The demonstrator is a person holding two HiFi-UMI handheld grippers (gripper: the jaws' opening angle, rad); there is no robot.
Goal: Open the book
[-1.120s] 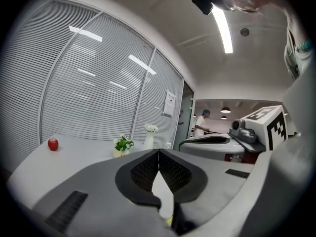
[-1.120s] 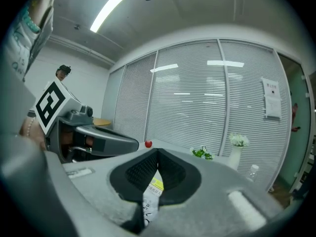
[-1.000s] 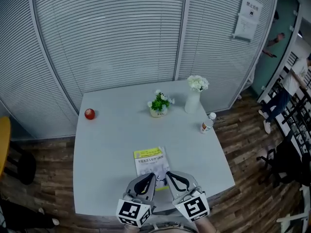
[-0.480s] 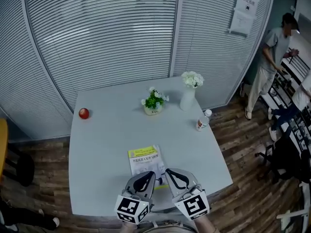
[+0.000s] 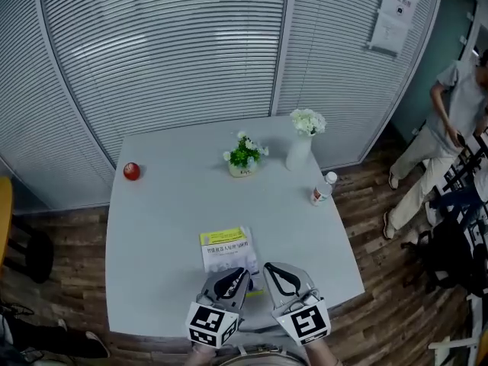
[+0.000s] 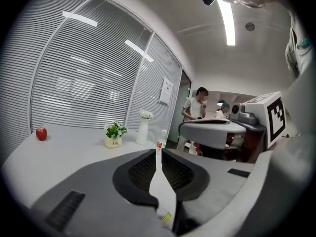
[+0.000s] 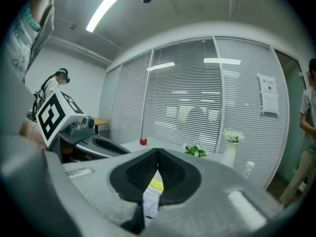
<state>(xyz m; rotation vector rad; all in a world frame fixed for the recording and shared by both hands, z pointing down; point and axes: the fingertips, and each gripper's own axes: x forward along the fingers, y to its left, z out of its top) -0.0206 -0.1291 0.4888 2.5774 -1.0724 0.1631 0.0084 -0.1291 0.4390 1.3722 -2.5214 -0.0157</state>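
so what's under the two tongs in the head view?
The book, flat on the table: its yellow-topped cover shows ahead of the left tongs, whose jaws are opening with nothing between them, and the right tongs. Its near end is covered by both.

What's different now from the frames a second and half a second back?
The left hand-held gripper has eased lower at the near edge of the book, and its jaws are opening with nothing between them. A bystander at right has shifted place. The book stays closed; the right hand-held gripper stays shut.
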